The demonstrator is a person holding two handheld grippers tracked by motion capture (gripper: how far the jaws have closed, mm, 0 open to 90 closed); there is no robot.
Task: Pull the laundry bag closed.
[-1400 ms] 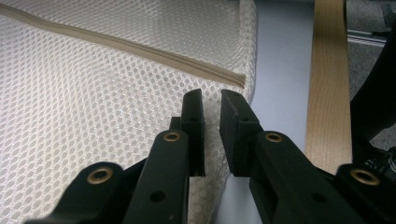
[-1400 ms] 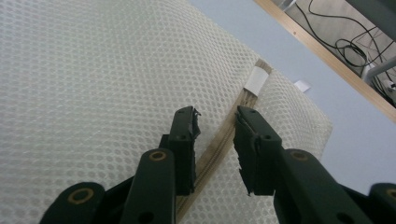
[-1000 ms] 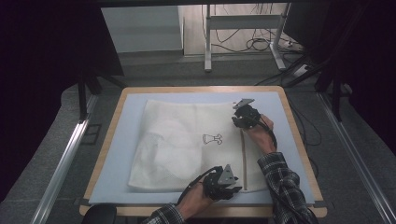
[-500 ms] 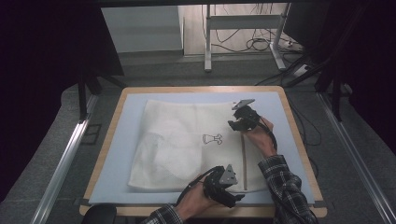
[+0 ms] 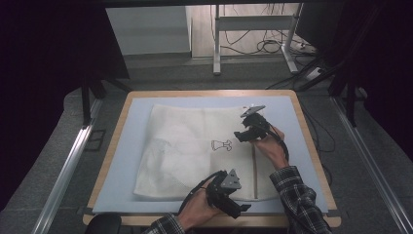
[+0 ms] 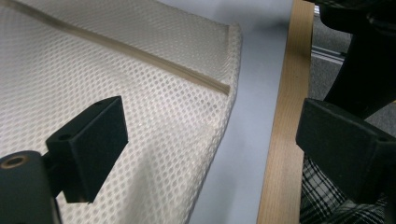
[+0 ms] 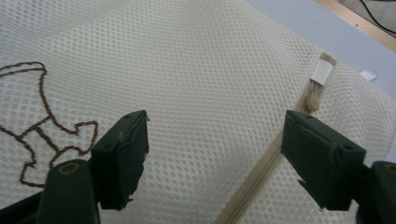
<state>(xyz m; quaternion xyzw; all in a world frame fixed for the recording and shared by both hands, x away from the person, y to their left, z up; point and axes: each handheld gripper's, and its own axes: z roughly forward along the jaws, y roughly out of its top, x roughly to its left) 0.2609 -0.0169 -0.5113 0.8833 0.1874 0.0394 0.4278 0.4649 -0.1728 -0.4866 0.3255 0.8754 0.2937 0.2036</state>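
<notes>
A cream mesh bag [image 5: 195, 146] lies flat on the light blue mat [image 5: 139, 122]. It bears a small brown stitched figure [image 5: 221, 145] and a zipper seam [image 5: 254, 170] along its right side. My left gripper [image 5: 238, 204] sits low at the bag's front right part. In the left gripper view [image 6: 217, 140] its jaws stand open over the mesh [image 6: 140, 79] and the mat, gripping nothing. My right gripper [image 5: 246, 134] hovers over the bag beside the figure. In the right gripper view [image 7: 215, 154] it is open above the mesh [image 7: 210, 70] and zipper [image 7: 261, 177]. Both pairs of jaws have just been opening.
The mat lies on a table with a wooden rim [image 5: 311, 146]; that rim [image 6: 280, 140] runs close beside the left gripper. Metal rails [image 5: 63, 170] flank the table. Desk legs and cables [image 5: 263, 46] stand on the floor beyond the far edge.
Both grippers' jaws stand wider apart than before and have let go of the mesh. The hands have hardly moved, and the bag lies as it did.
</notes>
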